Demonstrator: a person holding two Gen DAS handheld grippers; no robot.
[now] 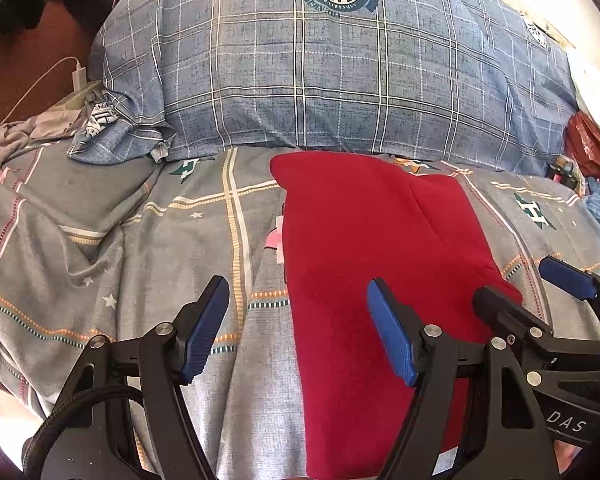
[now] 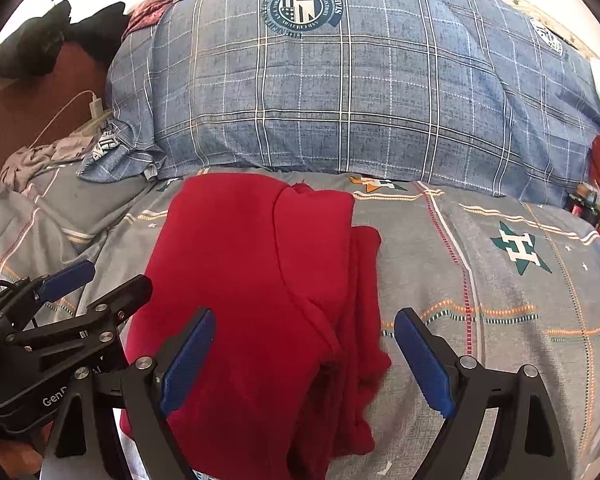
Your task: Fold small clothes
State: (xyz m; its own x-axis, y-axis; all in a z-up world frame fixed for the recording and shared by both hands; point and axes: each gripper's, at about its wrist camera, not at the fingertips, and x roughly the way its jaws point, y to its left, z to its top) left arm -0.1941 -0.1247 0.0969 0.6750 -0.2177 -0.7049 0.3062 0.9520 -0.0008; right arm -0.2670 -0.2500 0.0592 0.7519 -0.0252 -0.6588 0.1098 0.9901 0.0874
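My left claw (image 1: pixel 298 330) and right claw (image 2: pixel 304 364) — both spread — hover over the folded red garment (image 2: pixel 240 280) at frame centre, on the bed (image 2: pixel 500 320).

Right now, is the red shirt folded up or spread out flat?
Folded. The red garment lies on the grey bedsheet as a narrow stack, with layered edges showing along its right side. Whether it is a shirt, I cannot tell.

A folded red garment (image 2: pixel 256 280) lies on the grey bedsheet (image 2: pixel 500 280), in front of a blue plaid pillow (image 2: pixel 360 100). The right gripper (image 2: pixel 304 356) hangs over its near edge, jaws spread wide. The left gripper (image 2: pixel 100 284) shows beside it, also parted.
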